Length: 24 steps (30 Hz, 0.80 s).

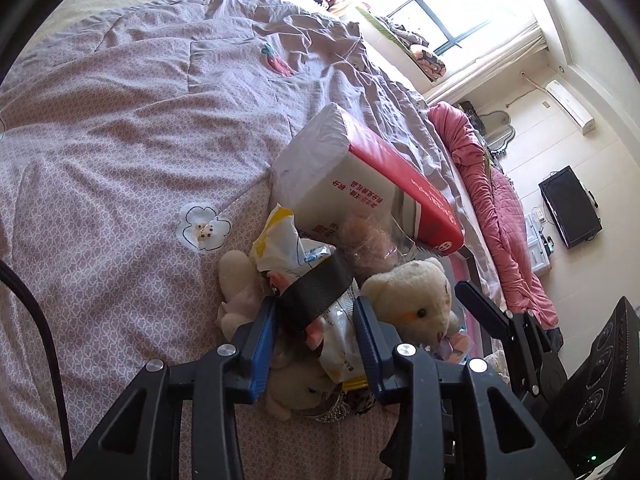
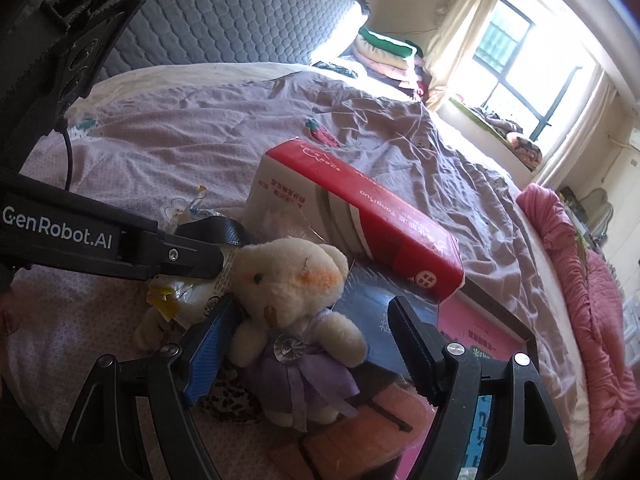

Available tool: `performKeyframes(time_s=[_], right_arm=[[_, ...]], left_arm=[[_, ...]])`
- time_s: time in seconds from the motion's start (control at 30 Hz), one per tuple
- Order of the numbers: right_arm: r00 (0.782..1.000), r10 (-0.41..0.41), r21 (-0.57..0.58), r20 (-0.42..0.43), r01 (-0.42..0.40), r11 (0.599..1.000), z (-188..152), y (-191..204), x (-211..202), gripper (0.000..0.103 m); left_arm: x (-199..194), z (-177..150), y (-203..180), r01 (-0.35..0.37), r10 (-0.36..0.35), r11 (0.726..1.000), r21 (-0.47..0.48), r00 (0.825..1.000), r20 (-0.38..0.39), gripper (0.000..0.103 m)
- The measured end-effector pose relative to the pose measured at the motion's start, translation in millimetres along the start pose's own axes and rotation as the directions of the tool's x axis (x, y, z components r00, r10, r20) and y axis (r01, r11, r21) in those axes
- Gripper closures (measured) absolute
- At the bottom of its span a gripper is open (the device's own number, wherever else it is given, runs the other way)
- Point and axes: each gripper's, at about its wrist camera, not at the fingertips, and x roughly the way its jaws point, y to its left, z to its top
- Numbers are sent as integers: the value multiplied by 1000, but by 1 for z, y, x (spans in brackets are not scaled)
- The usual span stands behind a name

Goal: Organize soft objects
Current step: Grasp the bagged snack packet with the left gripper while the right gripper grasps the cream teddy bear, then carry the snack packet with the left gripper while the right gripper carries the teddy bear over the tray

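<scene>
A cream teddy bear in a purple dress [image 2: 288, 312] lies on the bed between the open jaws of my right gripper [image 2: 308, 332]; it also shows in the left wrist view [image 1: 416, 300]. My left gripper [image 1: 316, 316] is open around a crumpled white and yellow plastic bag [image 1: 340, 336] with a black strap [image 1: 316, 288] across it. A second cream plush [image 1: 240, 280] lies under the bag. A red and white tissue pack [image 1: 360, 176] leans behind the pile and shows in the right wrist view [image 2: 360, 216].
The mauve quilt [image 1: 120, 140] covers the bed. A book with a pink and dark cover [image 2: 472, 328] lies under the tissue pack. An orange flat item [image 2: 360, 436] sits by the bear. A pink blanket [image 2: 592, 300] lies at the bed's right side.
</scene>
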Motion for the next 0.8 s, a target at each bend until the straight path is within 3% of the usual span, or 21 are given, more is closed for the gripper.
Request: performKeyframes(time_s=[0.13, 0.27, 0.8], right_arm=[[1000, 10, -16, 15, -10, 1000, 3, 0, 3, 25], [998, 63, -7, 1, -63, 998, 4, 1, 6, 47], [986, 139, 271, 91, -159, 949, -14, -40, -38, 52]], left_arm=[[0, 0, 2, 6, -6, 1000, -7, 1000, 0, 65], [1, 0, 1, 1, -1, 1000, 0, 1000, -1, 65], [-14, -4, -17, -9, 4, 996, 91, 999, 50, 71]])
